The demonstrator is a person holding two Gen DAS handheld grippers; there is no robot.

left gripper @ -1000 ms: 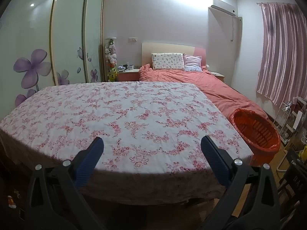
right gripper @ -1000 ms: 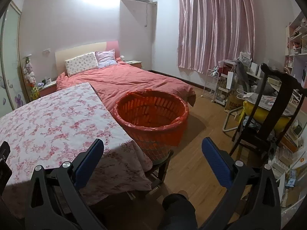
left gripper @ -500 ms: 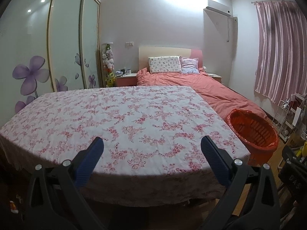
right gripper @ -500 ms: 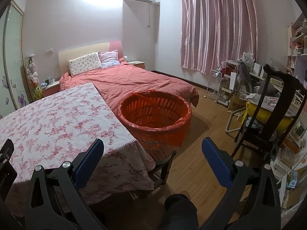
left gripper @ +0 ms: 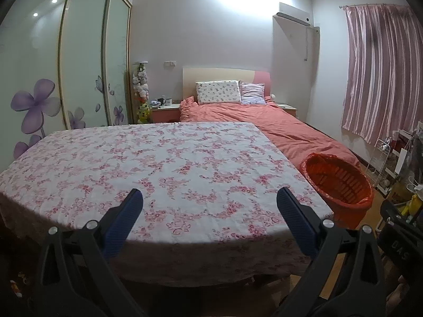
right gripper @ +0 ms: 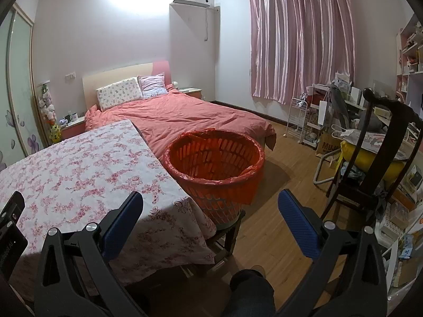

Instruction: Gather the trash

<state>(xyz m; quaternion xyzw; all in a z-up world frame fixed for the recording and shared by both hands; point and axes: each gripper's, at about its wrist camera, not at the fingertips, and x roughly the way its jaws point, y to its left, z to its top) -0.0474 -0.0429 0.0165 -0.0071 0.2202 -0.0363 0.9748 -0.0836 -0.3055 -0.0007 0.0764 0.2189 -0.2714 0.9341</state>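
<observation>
Orange basket [right gripper: 214, 166] ahead of right gripper [right gripper: 208, 206], beside table [right gripper: 79, 163]

Basket [left gripper: 341, 185] bottom hidden by its rim, perhaps empty.

Cloth, plastic and wood

Matt floral cloth covers the table [left gripper: 185, 163]; the slatted plastic basket [right gripper: 214, 169] has a glossy orange liner; smooth wood floor [right gripper: 285, 185]; shiny curtain [right gripper: 301, 39].

Pink-flowered white tablecloth [left gripper: 169, 163], red-orange basket [right gripper: 214, 169], pink striped curtain [right gripper: 301, 39].
</observation>
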